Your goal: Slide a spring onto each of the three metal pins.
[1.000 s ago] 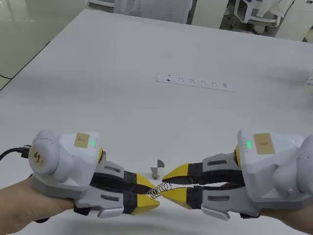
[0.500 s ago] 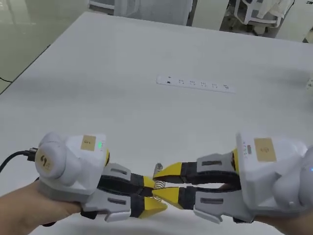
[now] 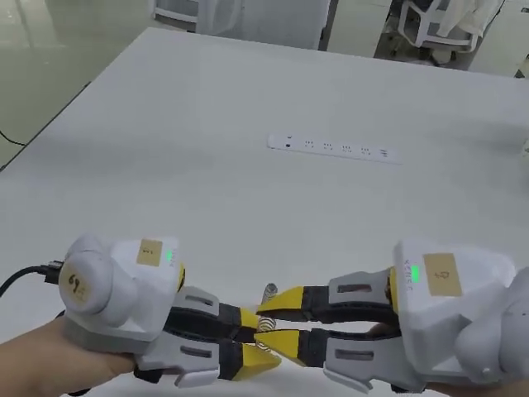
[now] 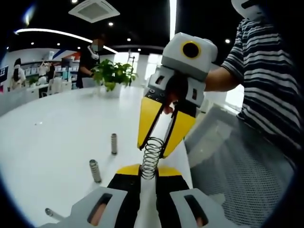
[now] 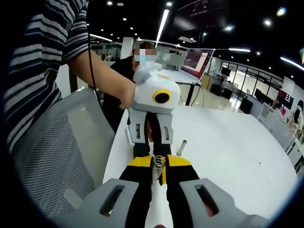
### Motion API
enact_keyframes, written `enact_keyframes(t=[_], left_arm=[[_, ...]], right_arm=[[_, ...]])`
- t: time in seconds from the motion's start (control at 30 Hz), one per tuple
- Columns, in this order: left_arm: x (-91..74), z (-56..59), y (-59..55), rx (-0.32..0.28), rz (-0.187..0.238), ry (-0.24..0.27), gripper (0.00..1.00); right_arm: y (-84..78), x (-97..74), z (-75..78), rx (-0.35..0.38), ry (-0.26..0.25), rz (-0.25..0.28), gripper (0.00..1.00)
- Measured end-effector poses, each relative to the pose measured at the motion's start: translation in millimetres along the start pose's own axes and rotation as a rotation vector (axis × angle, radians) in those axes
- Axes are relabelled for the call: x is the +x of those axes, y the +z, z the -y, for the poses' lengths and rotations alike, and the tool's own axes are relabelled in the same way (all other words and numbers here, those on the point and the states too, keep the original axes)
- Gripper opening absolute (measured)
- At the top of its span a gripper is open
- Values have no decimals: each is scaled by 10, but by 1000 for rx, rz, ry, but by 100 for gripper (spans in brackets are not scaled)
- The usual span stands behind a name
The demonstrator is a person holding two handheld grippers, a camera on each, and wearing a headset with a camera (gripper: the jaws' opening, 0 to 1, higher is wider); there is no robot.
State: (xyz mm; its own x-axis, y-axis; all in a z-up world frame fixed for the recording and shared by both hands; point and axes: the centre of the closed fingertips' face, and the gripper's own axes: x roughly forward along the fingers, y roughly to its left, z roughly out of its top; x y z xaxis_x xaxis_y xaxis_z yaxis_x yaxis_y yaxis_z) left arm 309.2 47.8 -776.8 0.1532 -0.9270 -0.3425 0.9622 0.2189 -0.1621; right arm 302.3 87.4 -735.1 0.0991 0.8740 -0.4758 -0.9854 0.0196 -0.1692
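Left gripper (image 3: 258, 339), held in a hand at the lower left of the head view, has its yellow-tipped jaws drawn narrow and pinched on one end of a small coil spring (image 3: 266, 325). Right gripper (image 3: 264, 321) comes in from the lower right to meet it tip to tip. Its jaws are also set narrow and press on the other end of the same spring from both sides. The spring is held in the air between the two grippers, just above the white table (image 3: 207, 165) at its near edge.

In the left gripper view the spring rises from between that gripper's own jaws. Its top sits inside the V of the opposite gripper's yellow tips. In the right gripper view the spring fills the slim gap between that gripper's own yellow tips.

A short metal pin (image 3: 269, 291) stands on the table just beyond the meeting jaws, apart from the spring. The left gripper view shows a far pin (image 4: 114, 143) and a near pin (image 4: 95, 171), both upright on the tabletop to the left of the jaws. They are too small to tell whether either carries a spring.

Farther back on the table lies a white power strip (image 3: 335, 149). A grey mesh chair (image 5: 61, 156) stands beside the table, near a sleeve (image 5: 42, 61) of a striped shirt.
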Motion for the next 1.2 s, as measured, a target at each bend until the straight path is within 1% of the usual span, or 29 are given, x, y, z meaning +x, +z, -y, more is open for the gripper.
enact_keyframes(t=[0.33,0.47,0.53,0.63,0.77,0.9,1.07,1.13,1.2], left_arm=[[-26,6,-16,-17,-2,8,3],[-32,-4,15,-27,16,14,4],[-33,-10,29,-30,23,17,5],[-28,-10,21,-41,22,18,6],[-36,-14,18,-58,29,26,11],[-75,-43,1,-79,35,45,15],[-177,-93,-4,-106,51,83,20],[-221,-97,-19,-118,50,93,23],[-293,-117,-53,-132,43,117,26]], right_arm=[[-12,-5,-1,-7,-3,-5,7],[8,-19,14,-14,-7,-4,7],[10,-23,18,-17,-8,-5,7],[-1,-22,17,-23,-7,-13,7],[-17,-19,30,-25,-11,-19,7],[-55,-10,48,-23,-17,-29,7],[-92,13,54,-23,-20,-39,7],[-105,23,55,-24,-19,-44,7],[-121,33,58,-30,-19,-51,7]])
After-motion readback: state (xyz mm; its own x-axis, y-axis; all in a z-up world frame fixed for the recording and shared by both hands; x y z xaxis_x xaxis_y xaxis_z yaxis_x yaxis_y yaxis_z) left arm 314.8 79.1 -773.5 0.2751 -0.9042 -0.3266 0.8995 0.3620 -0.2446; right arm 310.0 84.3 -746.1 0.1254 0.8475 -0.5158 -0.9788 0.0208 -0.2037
